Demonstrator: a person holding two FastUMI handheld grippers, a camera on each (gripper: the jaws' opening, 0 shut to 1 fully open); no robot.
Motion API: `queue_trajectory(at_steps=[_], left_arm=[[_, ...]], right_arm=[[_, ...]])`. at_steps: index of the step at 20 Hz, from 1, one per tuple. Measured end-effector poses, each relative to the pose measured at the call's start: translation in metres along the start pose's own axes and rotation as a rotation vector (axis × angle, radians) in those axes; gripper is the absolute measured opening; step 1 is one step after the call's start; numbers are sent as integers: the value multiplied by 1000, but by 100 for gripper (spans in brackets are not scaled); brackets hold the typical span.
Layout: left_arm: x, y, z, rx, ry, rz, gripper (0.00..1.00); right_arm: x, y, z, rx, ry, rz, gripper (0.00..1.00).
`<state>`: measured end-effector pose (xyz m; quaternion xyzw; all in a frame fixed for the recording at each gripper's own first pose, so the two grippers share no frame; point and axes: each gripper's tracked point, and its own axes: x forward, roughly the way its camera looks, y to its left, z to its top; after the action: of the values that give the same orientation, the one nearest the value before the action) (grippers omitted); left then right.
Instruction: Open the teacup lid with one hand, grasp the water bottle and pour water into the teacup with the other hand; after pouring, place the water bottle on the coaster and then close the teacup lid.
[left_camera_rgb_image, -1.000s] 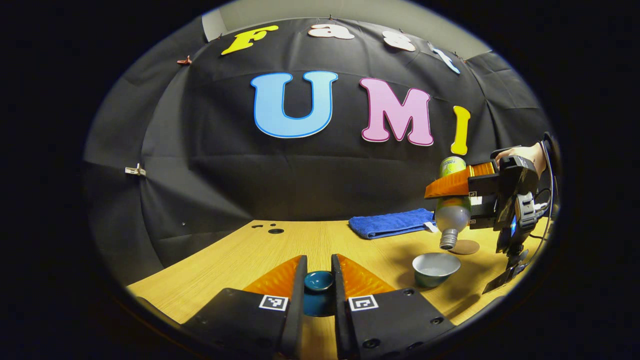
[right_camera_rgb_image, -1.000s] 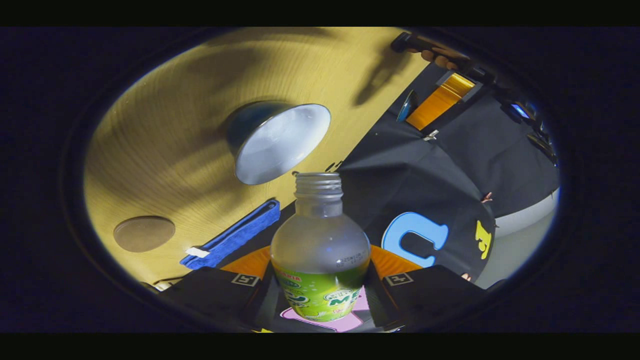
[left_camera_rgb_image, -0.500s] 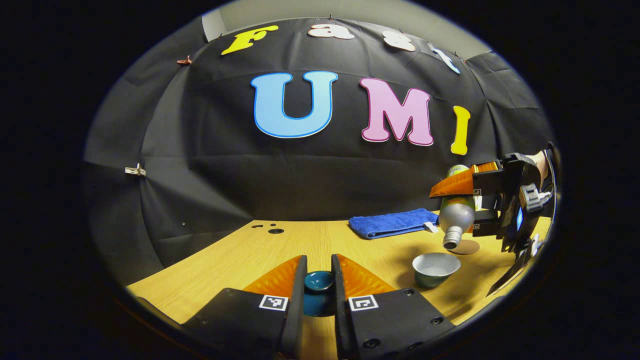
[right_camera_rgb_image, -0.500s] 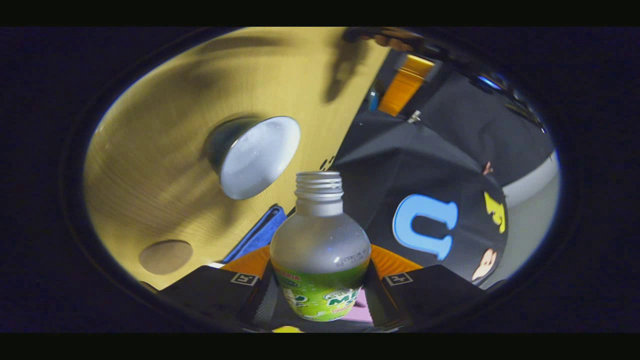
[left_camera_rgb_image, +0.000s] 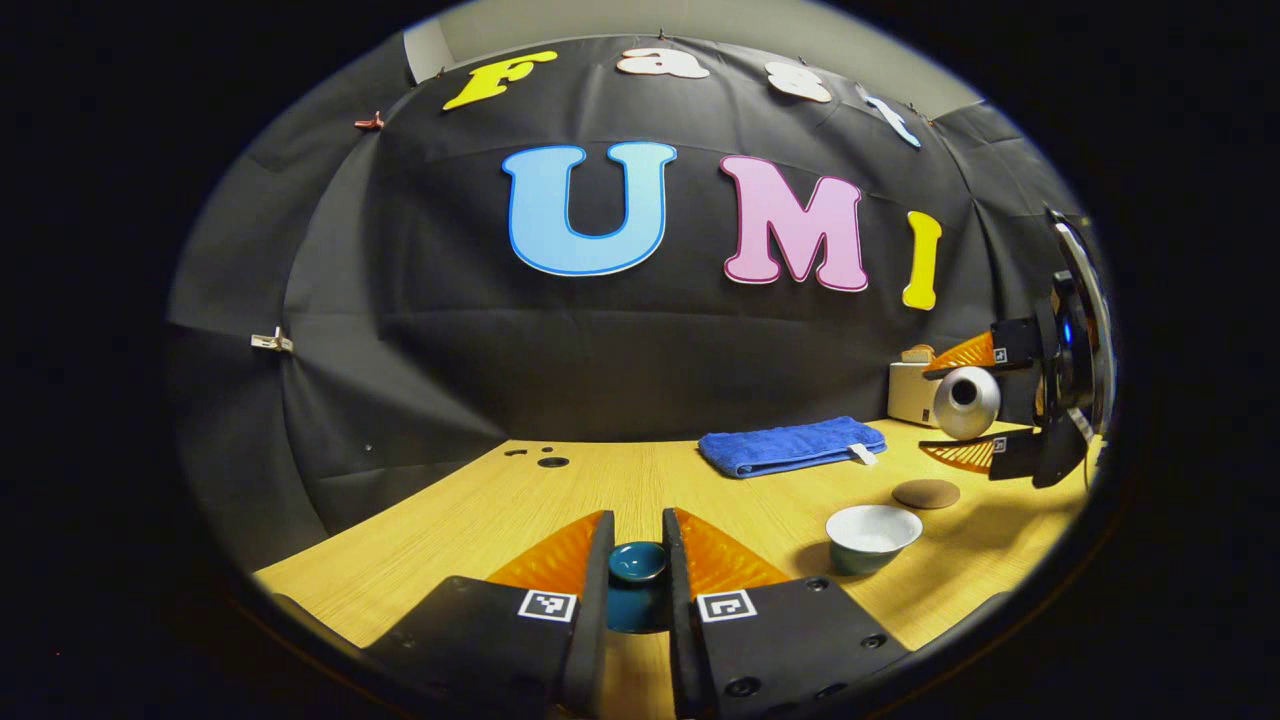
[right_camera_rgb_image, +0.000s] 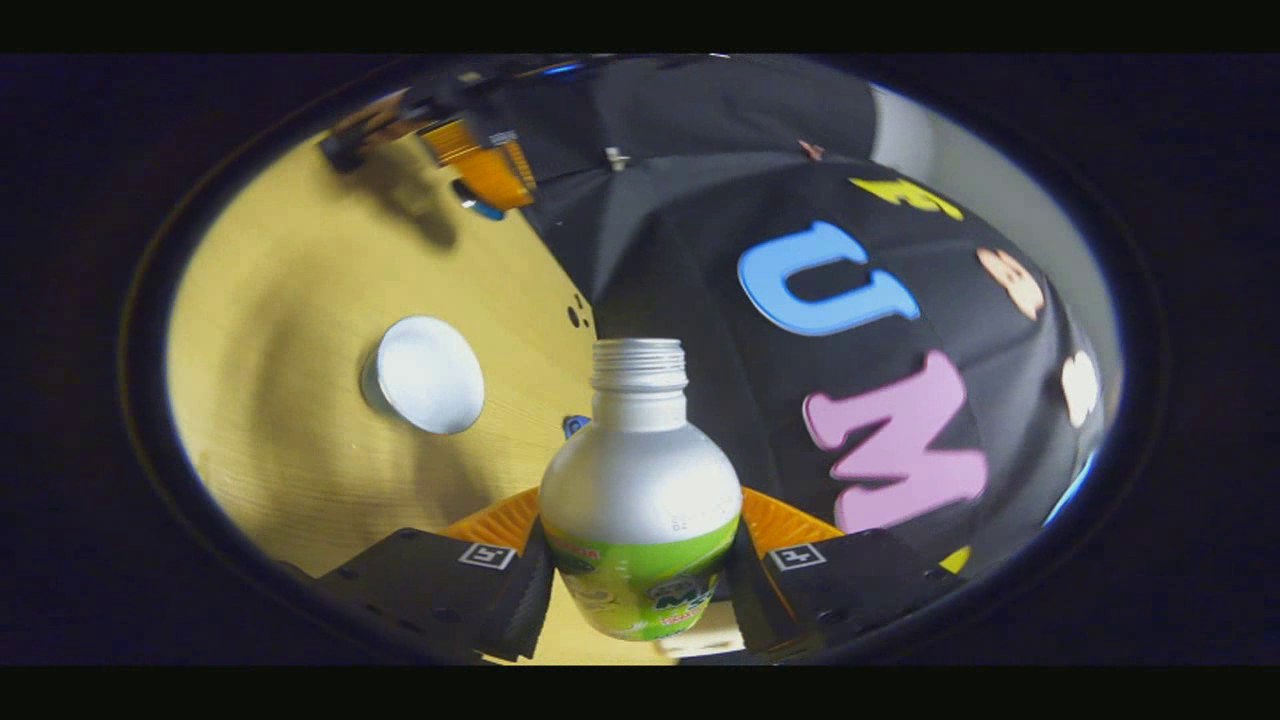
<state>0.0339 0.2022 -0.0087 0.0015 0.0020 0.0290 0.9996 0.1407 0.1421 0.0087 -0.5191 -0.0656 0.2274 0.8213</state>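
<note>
The water bottle (right_camera_rgb_image: 640, 500) has swung from mouth-down over the teacup (left_camera_rgb_image: 872, 533) to level, clamped between the right gripper (right_camera_rgb_image: 640, 560) fingers. Wood-grain table (left_camera_rgb_image: 480, 520), plush blue towel (left_camera_rgb_image: 790, 446), round coaster (left_camera_rgb_image: 926, 493). The left gripper (left_camera_rgb_image: 638, 570) pinches the glazed teal lid (left_camera_rgb_image: 638, 561). The label print is blurred.

Each gripper, the left gripper (left_camera_rgb_image: 637, 545) and the right gripper (right_camera_rgb_image: 640, 540), is built with black angular finger housings on which small square black-and-white markers are fixed, round screw heads being set at six o'clock on the left housings.
</note>
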Motion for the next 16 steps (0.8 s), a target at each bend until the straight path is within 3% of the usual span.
queue_trajectory(at_steps=[4,9,13,16], left_arm=[[-2,-1,1,0,-1,2,30],[-2,0,1,1,-1,1,30],[-2,0,1,1,0,6,30],[-2,0,1,1,-1,7,30]], right_arm=[[-8,-17,-23,389,9,-36,76],[-2,-32,-50,778,6,-69,76],[4,-44,-72,976,4,-121,76],[12,-36,-75,1050,7,-102,75]])
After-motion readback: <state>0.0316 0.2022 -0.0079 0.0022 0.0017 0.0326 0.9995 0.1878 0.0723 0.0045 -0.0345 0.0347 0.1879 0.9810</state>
